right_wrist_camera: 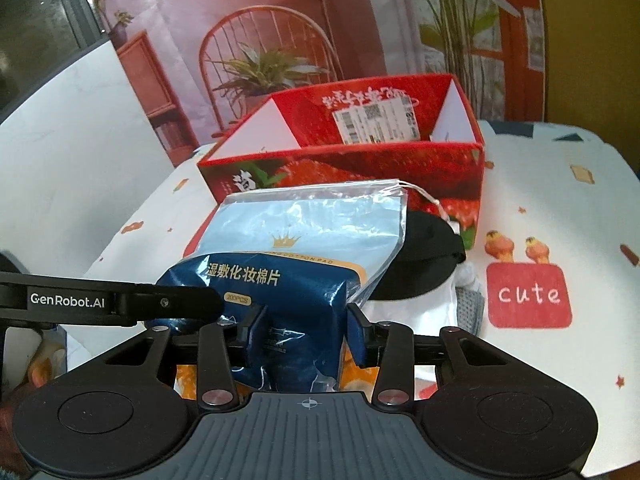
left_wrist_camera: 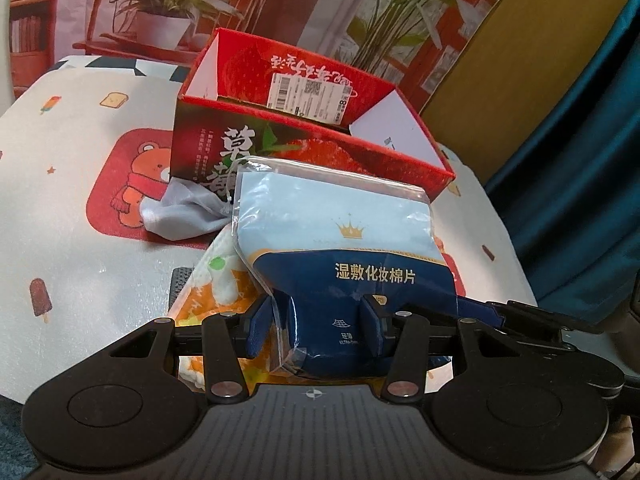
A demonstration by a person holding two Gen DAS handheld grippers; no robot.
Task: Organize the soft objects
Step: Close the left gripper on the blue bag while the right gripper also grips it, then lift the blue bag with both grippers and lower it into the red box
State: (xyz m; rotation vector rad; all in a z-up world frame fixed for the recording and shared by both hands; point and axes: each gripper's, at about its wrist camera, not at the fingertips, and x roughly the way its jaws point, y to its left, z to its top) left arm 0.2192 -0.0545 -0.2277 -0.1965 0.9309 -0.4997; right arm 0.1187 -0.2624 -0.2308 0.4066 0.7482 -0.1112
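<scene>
Tablecloth's cluttered, and with both the left gripper [left_wrist_camera: 320,322] and right gripper [right_wrist_camera: 304,326] pinching that slippery cotton pad bag [left_wrist_camera: 344,256] near its bottom, it could flop or slide out before reaching the red box [left_wrist_camera: 304,120].

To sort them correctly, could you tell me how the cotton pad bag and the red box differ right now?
The cotton pad bag is soft, crinkled blue plastic; the red box is stiff printed card. The bag is sealed and full; the box stands open at the top. The bag is gripped by the left gripper and right gripper; the box rests on the table behind it. Both carry Chinese print.
</scene>
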